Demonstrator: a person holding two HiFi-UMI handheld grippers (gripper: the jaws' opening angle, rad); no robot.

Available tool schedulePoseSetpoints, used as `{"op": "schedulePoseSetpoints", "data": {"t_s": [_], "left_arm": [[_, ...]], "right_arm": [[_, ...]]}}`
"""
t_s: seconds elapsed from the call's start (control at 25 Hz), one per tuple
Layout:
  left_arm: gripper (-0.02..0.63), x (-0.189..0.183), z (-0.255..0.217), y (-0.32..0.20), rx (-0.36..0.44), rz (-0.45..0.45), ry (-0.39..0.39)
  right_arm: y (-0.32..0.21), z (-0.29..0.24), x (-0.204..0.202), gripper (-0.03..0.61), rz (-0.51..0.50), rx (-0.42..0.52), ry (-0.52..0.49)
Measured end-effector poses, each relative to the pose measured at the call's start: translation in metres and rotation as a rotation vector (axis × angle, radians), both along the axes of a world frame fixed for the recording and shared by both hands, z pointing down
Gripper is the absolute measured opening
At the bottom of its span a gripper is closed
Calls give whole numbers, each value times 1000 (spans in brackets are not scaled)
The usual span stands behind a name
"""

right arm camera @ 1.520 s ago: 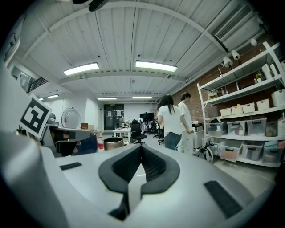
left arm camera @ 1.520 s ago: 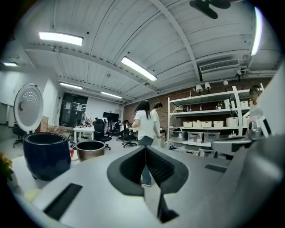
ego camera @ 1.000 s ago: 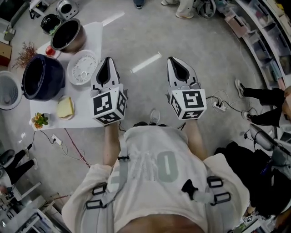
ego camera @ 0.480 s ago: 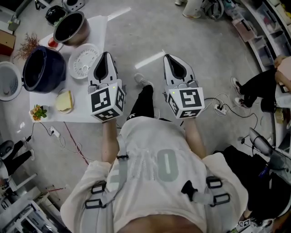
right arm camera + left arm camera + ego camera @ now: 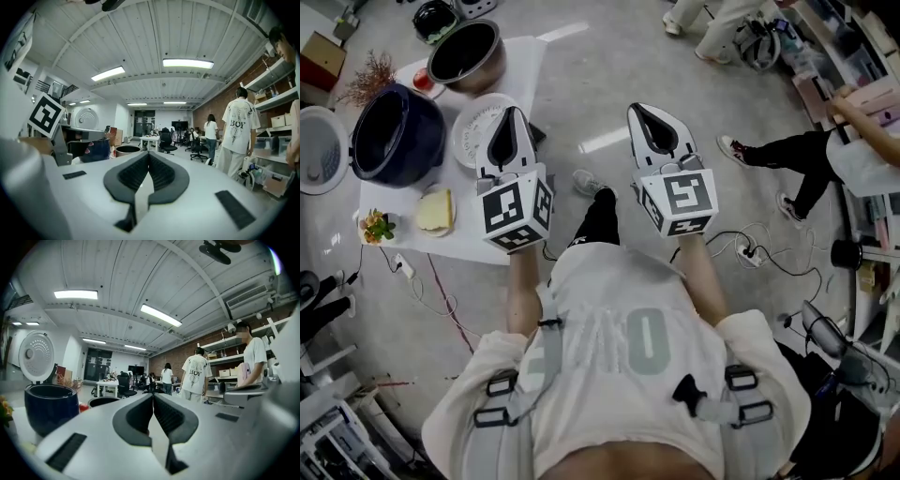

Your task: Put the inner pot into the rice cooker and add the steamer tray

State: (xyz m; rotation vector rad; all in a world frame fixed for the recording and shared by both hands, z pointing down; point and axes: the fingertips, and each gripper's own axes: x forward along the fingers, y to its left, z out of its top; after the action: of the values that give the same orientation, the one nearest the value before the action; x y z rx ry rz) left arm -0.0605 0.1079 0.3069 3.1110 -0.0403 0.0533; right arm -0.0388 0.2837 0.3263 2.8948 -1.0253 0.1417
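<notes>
While I am bringing the rig toward the table (image 5: 459, 239), both grippers are sitting closer to it than a second ago. The left gripper (image 5: 513, 112) is now overlapping the steamer tray (image 5: 473, 122), and the right gripper (image 5: 641, 109) is hanging beside it. Both are staying pinched shut, gripping nothing. The inner pot (image 5: 466, 56) is sitting on the table's far end, outside the rice cooker (image 5: 394, 136). The left gripper is hiding part of the tray, and the frame edge is cutting off the cooker's lid (image 5: 319, 159).

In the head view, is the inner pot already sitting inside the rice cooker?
No, the inner pot stands on the table beside the rice cooker, not inside it.
</notes>
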Motion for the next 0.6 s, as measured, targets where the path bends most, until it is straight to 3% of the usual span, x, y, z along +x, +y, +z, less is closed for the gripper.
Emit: {"op": "schedulePoseSetpoints", "data": {"t_s": [0.2, 0.36, 0.6], "left_arm": [[21, 36, 6, -28, -17, -80, -6], [21, 70, 10, -60, -58, -175, -12], [21, 119, 7, -124, -40, -330, 9]], "right_arm": [[-40, -8, 46, 8, -101, -43, 56], [-78, -9, 95, 9, -197, -44, 43], [-147, -10, 173, 8, -317, -34, 23]]}}
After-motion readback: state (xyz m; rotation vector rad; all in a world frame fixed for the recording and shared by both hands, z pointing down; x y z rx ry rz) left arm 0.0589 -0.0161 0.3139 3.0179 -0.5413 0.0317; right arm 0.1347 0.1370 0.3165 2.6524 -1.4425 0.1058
